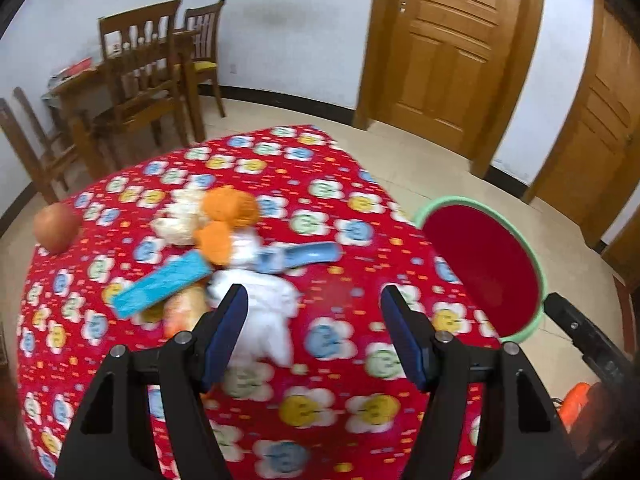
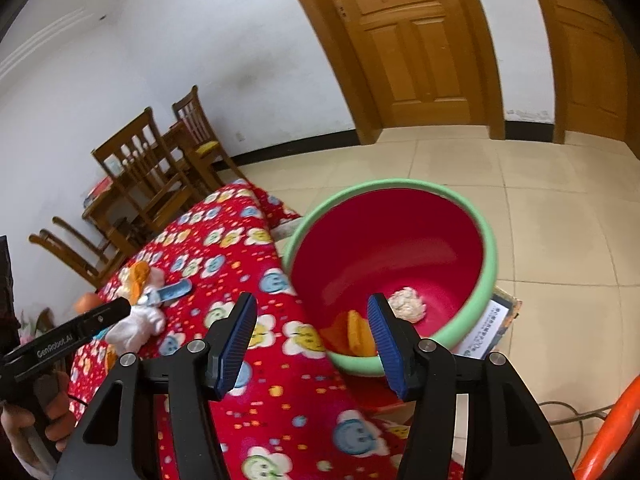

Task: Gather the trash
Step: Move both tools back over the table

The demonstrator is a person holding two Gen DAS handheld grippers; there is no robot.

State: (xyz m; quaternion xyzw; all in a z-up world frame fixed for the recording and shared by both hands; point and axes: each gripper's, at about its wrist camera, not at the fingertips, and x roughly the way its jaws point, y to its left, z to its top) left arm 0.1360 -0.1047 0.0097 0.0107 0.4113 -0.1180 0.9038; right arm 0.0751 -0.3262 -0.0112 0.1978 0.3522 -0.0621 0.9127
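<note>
A pile of trash lies on the red flowered tablecloth [image 1: 320,208]: crumpled white tissue [image 1: 264,312], orange peel [image 1: 230,206], a pale crumpled wad [image 1: 182,220], a blue wrapper [image 1: 160,284] and a blue curved piece [image 1: 312,254]. My left gripper [image 1: 314,300] is open and empty, just above and right of the white tissue. A red basin with a green rim [image 2: 490,248] stands beside the table; inside lie orange peel [image 2: 354,334] and a pale wad [image 2: 406,304]. My right gripper [image 2: 312,312] is open and empty over the basin's near rim.
An apple [image 1: 56,228] sits at the table's left edge. Wooden chairs [image 1: 140,80] and a small table stand by the far wall. Wooden doors [image 1: 448,48] are behind. The basin rests on a cardboard box with a printed sheet [image 2: 486,330] on the tiled floor.
</note>
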